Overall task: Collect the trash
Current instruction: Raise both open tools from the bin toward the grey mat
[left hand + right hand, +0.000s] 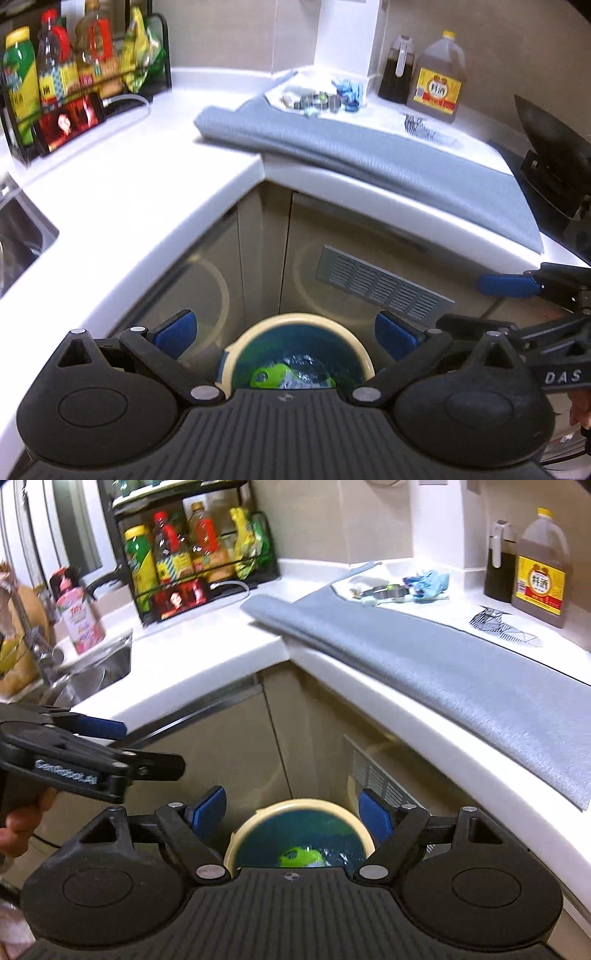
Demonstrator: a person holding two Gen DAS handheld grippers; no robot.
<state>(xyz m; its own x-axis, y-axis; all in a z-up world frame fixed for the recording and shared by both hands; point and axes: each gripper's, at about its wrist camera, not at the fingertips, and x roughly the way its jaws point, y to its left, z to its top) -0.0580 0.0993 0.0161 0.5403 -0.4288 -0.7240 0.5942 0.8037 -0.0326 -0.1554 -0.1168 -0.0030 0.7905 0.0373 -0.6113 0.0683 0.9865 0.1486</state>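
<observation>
both claws gape empty: left claw (284,334) over bin (236,343), right claw (293,812) marked "das".

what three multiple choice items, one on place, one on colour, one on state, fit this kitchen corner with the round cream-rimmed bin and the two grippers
1. Where does the round cream-rimmed bin stand?
A. on the white countertop
B. on the floor by the cabinet corner
C. in the steel sink

2. What colour is the crumpled wrapper lying in the bin?
A. bright green
B. red
C. orange

3. How do the jaws of the left gripper stand?
A. shut on the wrapper
B. shut with nothing between them
C. open, with nothing gripped

Key:
1 B, the bin sits below the white countertop against the cabinet fronts.
2 A, both wrist views show a bright green piece over the blue liner.
3 C, the blue pads stand far apart and touch nothing.
</observation>
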